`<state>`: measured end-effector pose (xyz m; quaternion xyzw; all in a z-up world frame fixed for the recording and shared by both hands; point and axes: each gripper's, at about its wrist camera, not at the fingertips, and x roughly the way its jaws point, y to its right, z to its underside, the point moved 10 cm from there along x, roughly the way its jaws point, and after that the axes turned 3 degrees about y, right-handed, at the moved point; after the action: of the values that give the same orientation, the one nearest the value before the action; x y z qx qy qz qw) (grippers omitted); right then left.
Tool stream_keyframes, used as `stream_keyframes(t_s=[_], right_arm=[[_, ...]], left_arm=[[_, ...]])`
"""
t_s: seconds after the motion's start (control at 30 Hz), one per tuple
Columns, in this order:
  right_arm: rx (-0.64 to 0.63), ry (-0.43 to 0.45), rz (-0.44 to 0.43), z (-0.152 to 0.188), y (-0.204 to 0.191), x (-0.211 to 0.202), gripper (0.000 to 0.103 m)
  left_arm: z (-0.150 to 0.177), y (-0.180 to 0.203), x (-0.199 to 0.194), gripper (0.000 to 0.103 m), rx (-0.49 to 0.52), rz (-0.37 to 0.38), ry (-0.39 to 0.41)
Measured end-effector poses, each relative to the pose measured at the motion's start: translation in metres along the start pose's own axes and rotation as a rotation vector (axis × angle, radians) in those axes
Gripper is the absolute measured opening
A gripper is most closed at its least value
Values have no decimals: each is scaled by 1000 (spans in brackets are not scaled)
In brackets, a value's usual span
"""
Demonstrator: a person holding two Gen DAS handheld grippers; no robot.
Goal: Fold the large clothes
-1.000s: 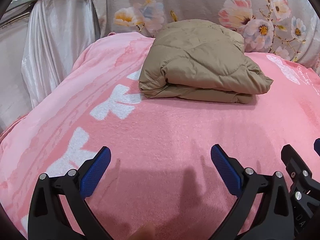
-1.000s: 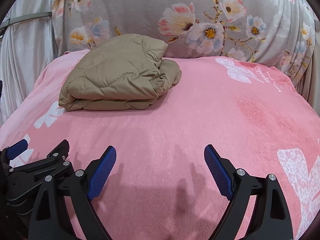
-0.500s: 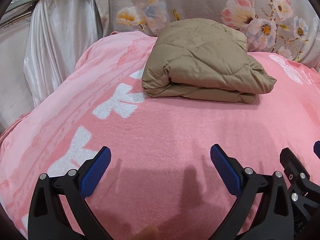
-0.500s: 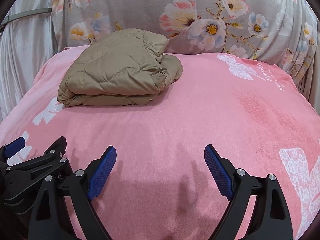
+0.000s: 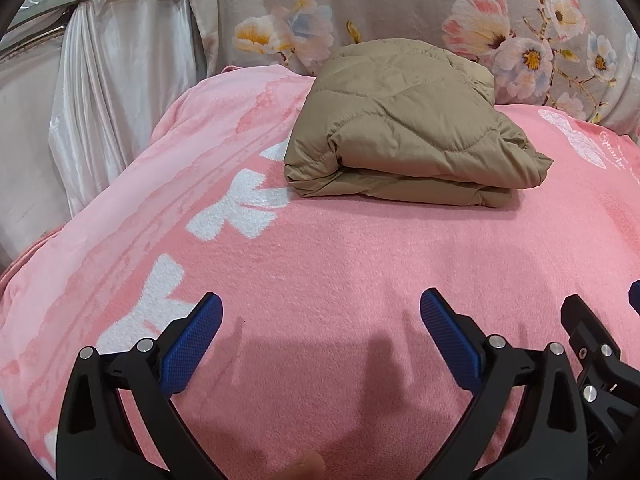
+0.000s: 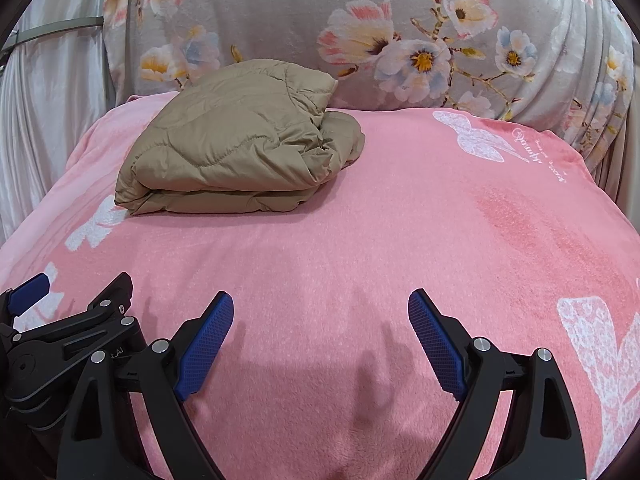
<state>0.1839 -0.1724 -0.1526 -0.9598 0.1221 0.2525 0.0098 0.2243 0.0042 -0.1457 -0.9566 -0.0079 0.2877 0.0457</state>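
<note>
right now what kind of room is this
Most likely a bedroom. A pink blanket covers a soft, bed-like surface, a folded tan jacket lies on it, a grey flowered cloth hangs or leans behind it, and a white curtain hangs at the side.

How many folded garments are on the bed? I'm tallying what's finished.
1: a tan quilted jacket lies folded at the far left of the pink blanket, against the floral cushion. Nothing else shows; the bed's near edge is out of view.
</note>
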Motion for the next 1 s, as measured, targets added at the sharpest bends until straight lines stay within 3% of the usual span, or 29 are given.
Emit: stream_keyframes(t_s=[1.0], right_arm=[[0,7,5,-3,1,-2,87]], left_arm=[[-3,1,-3,94,2,0,7]])
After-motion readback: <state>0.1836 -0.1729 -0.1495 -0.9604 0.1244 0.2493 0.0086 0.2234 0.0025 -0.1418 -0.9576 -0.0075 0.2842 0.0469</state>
